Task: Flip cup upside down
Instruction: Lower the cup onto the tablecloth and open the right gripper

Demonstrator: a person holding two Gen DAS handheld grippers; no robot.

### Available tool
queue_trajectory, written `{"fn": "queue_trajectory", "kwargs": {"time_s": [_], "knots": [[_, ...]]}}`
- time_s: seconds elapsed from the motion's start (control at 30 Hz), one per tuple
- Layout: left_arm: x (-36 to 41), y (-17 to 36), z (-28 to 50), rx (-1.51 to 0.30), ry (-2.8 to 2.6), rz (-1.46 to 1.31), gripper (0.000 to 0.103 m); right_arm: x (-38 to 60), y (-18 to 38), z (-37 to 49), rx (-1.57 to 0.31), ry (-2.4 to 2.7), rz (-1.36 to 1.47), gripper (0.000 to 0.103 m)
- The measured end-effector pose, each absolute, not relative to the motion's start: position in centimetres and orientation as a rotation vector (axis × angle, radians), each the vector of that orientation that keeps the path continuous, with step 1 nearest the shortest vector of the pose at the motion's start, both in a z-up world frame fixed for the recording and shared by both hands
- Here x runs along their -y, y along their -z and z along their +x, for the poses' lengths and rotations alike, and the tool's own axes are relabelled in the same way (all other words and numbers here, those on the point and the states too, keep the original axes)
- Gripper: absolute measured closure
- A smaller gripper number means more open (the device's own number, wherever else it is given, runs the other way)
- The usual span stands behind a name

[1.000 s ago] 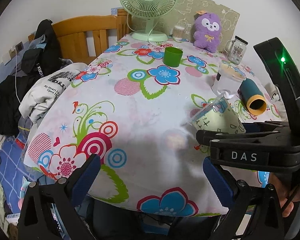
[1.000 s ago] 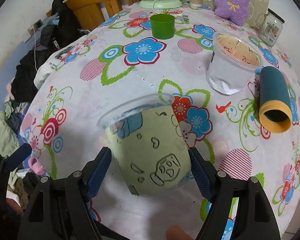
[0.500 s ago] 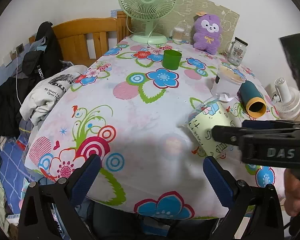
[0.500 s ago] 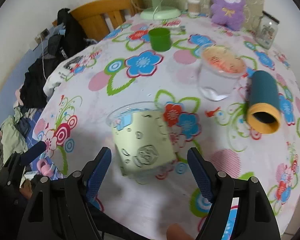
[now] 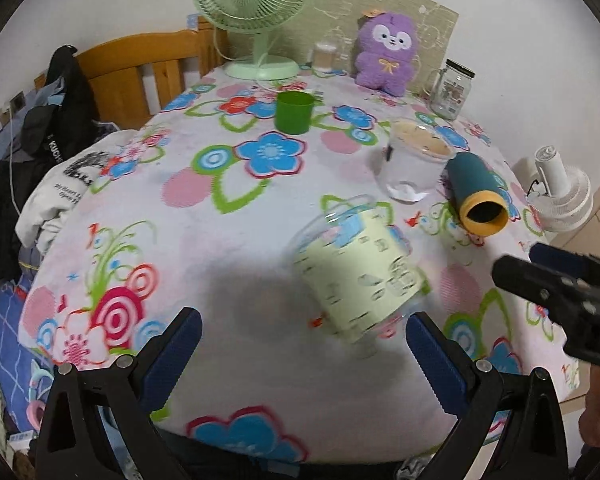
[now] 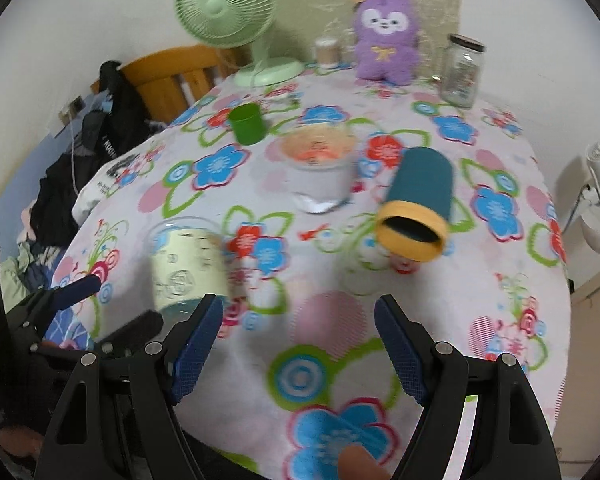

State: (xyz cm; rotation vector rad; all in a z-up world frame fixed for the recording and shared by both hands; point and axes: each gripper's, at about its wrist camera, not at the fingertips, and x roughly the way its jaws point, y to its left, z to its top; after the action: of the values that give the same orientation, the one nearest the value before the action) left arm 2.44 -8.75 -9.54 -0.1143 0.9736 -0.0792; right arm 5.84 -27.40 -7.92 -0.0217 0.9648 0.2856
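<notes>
A clear plastic cup with a pale yellow printed sleeve stands on the flowered tablecloth, mouth up and tilted in the fisheye view. It also shows in the right wrist view, at the left. My left gripper is open, its blue pads either side of the cup, not touching it. My right gripper is open and empty, right of the cup, and shows in the left wrist view at the right edge.
A teal tube with a yellow rim lies on its side. A clear lidded tub, a green cup, a glass jar, a purple plush and a green fan stand farther back. Clothes hang at the table's left edge.
My right gripper has opened and let go of the cup, then drawn back to the right. The cup now stands on the cloth. My left gripper has moved in around it.
</notes>
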Motion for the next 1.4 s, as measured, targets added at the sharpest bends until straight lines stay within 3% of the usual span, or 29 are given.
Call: {"fn": "queue_trajectory", "kwargs": {"time_s": [0.57,0.9,1.03,1.4], "knots": [[12.8,12.6,5.9,-1.038,0.047,-0.098,0.0,33.6,11.4,6.3,-1.004,-0.237,0.081,0.022],[12.7,12.9,5.5,-1.026,0.059,-0.101,0.025,33.9,12.0,6.3,-1.014,-0.245,0.096,0.022],[12.6,12.4,5.2,-1.007,0.065,-0.089,0.03,33.7,12.1,6.1,-1.015,-0.251,0.098,0.022],[10.7,9.4,4.1,-0.985,0.07,-0.092,0.03,32.5,11.8,5.5,-1.006,-0.276,0.081,0.022]]}}
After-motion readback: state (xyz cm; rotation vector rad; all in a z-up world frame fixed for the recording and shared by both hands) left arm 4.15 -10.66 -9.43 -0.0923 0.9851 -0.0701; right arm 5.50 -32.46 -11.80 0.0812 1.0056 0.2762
